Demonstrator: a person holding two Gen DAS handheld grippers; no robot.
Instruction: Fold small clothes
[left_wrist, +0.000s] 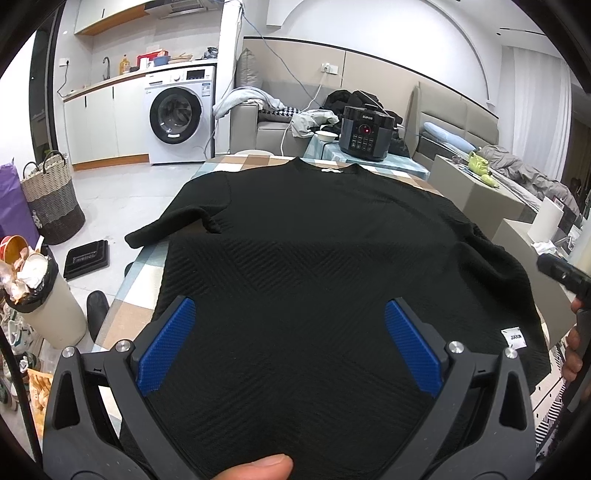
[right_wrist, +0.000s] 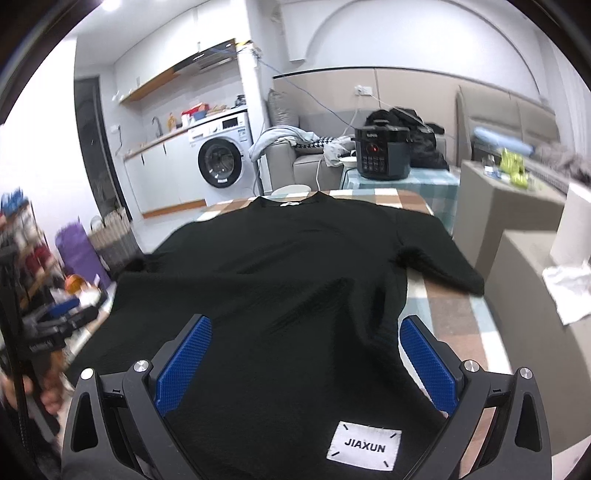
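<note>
A thumb tip (left_wrist: 260, 468) shows at the very bottom of the left wrist view, just under the hem of the black sweater (left_wrist: 314, 258). The sweater lies spread flat on a checked tablecloth (left_wrist: 133, 317), with the collar at the far end and the hem toward the cameras. Its knit has a ribbed, zigzag texture. One short sleeve (left_wrist: 166, 225) points out to the left and reaches the table edge; the other sleeve (right_wrist: 443, 269) lies out to the right. A white label with the word JIAXUN (right_wrist: 364, 448) is sewn at the hem on the right side.

The left gripper (left_wrist: 290, 343) hovers over the lower middle of the sweater, its blue pads (left_wrist: 166, 350) wide apart and holding nothing. The right gripper (right_wrist: 304, 363) is over the hem near the label, its jaws also spread wide, with the cloth visible between them. Whether the fingers touch the fabric I cannot tell.

Beyond the table stand a dark pressure cooker (left_wrist: 365, 133) and a white washing machine (left_wrist: 181, 114).
</note>
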